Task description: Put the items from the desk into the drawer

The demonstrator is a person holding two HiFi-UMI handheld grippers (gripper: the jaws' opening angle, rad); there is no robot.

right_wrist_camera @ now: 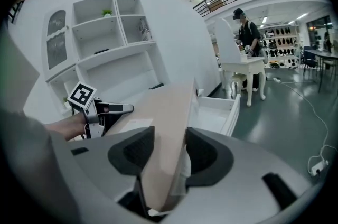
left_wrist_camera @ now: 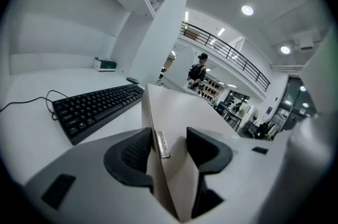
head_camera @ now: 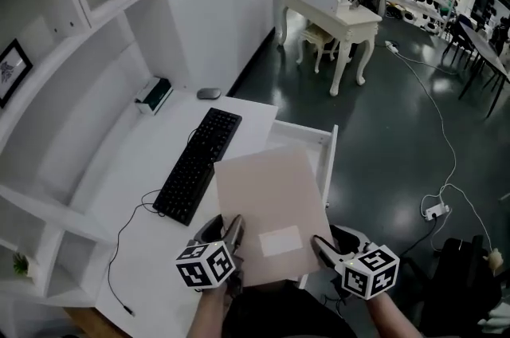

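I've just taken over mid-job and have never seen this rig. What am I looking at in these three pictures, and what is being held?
There is no robot arm. A person carries a two-jaw gripper in each hand. One picture comes from a camera on the person's head, looking down. The other two come from cameras riding on each gripper, looking along its jaws. On the white desk lie a black keyboard, a mouse and a small box. The drawer is open. The left gripper and the right gripper each clamp the near end of a beige folder, held above the desk edge and the drawer.
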